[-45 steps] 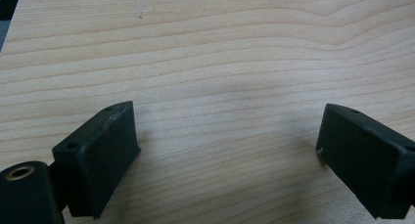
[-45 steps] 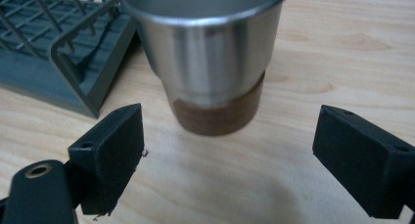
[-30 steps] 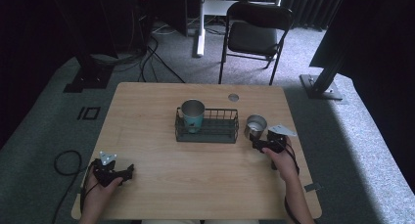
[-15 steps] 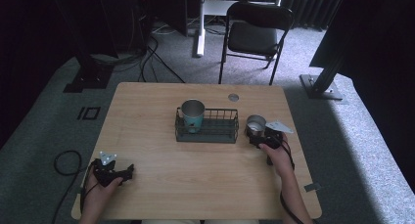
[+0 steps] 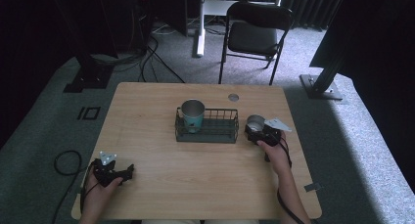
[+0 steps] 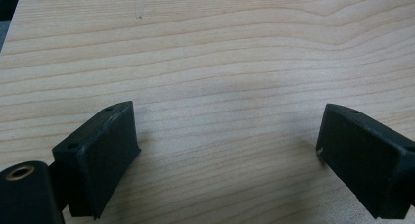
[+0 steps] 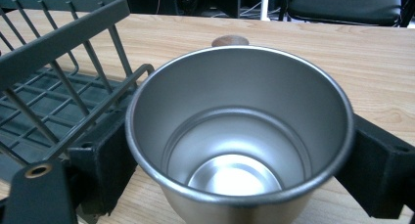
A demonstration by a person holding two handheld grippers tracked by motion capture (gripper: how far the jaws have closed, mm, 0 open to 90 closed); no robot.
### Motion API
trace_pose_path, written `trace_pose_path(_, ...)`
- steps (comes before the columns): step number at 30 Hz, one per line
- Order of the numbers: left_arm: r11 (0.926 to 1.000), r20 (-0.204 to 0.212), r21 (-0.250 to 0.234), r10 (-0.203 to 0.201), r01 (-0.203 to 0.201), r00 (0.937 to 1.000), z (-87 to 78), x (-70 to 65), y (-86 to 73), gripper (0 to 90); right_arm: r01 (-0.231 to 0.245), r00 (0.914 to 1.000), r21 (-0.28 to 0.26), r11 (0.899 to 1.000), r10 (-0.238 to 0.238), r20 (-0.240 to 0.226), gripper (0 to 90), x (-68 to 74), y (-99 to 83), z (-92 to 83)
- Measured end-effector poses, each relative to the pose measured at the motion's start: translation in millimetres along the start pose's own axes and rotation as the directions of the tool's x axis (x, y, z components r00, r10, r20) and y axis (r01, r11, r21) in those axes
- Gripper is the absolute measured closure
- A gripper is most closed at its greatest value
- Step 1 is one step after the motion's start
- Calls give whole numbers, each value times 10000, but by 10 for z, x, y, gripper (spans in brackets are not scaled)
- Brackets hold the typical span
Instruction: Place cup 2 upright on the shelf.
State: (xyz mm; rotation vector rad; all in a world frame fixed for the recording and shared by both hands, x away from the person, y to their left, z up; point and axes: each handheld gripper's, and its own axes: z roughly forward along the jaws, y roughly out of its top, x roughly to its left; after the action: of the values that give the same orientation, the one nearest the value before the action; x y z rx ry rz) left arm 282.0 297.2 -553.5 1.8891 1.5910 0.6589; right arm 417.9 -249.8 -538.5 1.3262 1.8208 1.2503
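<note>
- Left tool (image 5: pixel 113 171): sits at the near left corner of the wooden surface (image 5: pixel 147 111), held in the person's left hand (image 5: pixel 100 190). In the left gripper view its two black jaws stand wide apart with bare wood grain between them. It has hold of nothing.
- Cable (image 5: pixel 66 165): a dark loop lies on the grey carpet (image 5: pixel 44 136) just left of the surface's near left corner.
- Teal cup (image 5: pixel 192 115): stands upright inside the wire basket, in its left end, mouth up, metal rim visible.
- Wire basket (image 5: pixel 220 131): dark green, rectangular, placed at the centre of the surface. Its right part is empty of cups. In the right gripper view its corner and sloping wires show at the left, close beside the left jaw.
- Steel cup (image 5: pixel 255 122): stands upright on the surface just right of the basket, apart from it by a narrow gap. In the right gripper view its interior is bare and shiny, mouth up.
- Right tool (image 5: pixel 255 132): held in the person's right hand (image 5: pixel 275 153), at the right of the surface. Its jaws sit on either side of the steel cup's wall, one at each flank, pressed against it. Grip on the cup is closed to cup width.
- Round plug (image 5: pixel 233 97): a small disc set in the surface beyond the basket, toward the far edge.
- Folding chair (image 5: pixel 257 33): black, stands on the carpet beyond the far edge of the surface.
</note>
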Motion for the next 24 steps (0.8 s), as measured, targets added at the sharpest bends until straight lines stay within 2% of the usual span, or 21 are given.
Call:
trace_pose_path(5,10000,-1,0,1,-1,10000,0,0,0,89,72,9999,-8,10000,-72,140,115,1,2,15)
trace_pose_path(13,10000,2,-3,-2,2,10000,0,0,0,89,352,9991,-4,9994,-352,244,171,4,23,-3)
trace_pose_path(16,10000,1,5,8,-8,10000,0,1,0,89,205,9995,34,9998,-206,251,180,-9,45,-22)
trace_pose_path(18,10000,0,9,10,-10,10000,0,1,0,89,364,9989,72,9993,-366,279,180,-11,57,-32)
trace_pose_path(24,10000,2,-3,-1,1,10000,0,0,0,89,212,9994,105,9997,-215,277,180,-35,79,-58)
